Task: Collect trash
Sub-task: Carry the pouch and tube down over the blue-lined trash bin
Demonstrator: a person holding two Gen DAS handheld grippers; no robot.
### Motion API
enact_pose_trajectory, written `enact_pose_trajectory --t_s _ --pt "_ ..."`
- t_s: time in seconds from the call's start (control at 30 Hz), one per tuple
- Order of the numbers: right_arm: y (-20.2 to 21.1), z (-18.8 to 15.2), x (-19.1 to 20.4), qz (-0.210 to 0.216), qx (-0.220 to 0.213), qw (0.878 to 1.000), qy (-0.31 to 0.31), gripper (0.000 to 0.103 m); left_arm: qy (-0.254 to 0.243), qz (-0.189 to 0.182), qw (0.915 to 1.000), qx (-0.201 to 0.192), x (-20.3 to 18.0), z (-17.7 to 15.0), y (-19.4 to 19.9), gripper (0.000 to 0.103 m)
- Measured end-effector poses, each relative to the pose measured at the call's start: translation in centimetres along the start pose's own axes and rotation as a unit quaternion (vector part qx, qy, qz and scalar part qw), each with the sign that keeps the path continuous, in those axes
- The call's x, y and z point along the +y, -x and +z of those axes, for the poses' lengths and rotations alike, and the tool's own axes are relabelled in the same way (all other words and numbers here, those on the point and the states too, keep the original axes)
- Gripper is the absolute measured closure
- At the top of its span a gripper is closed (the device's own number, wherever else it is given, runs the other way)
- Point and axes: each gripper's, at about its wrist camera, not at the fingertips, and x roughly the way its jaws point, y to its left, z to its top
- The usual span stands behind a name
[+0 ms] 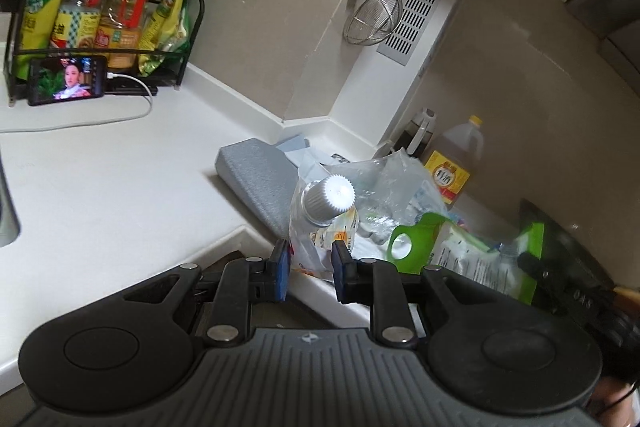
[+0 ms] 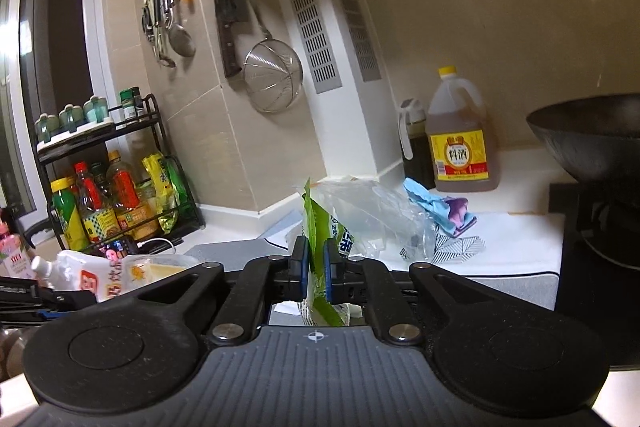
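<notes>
My left gripper [image 1: 310, 269] is shut on a soft white drink pouch [image 1: 320, 227] with a grey screw cap [image 1: 330, 197], held above the counter's front edge. The same pouch shows at the lower left of the right wrist view [image 2: 100, 275]. My right gripper [image 2: 316, 267] is shut on a green and white wrapper [image 2: 316, 223], held upright above the counter; it also shows in the left wrist view [image 1: 460, 251]. A crumpled clear plastic bag [image 2: 376, 219] and blue crumpled trash [image 2: 436, 205] lie on the counter behind it.
A grey board [image 1: 256, 171] lies on the white counter [image 1: 120, 167]. A rack of bottles [image 1: 100, 7] and a phone [image 1: 66, 81] stand at the back left. A cooking wine jug [image 2: 460, 139], a dark wok [image 2: 592, 135] and stove are on the right. Utensils and a strainer [image 2: 272, 75] hang on the wall.
</notes>
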Motion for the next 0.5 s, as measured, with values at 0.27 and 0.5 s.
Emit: enact_pose_trajectory --t_s 0.27,0.5 --pt "-0.1 -0.5 -0.3 -0.016 0.004 1.000 -0.004 0.099 -0.002 0.002 1.0000 0.002 0.5 -1.7 1.8 0.079" --pt "1.2 0.6 -0.3 -0.018 -0.026 0.999 0.007 0.099 -0.003 0.004 1.0000 -0.004 0.9 -2.1 3.2 0.079"
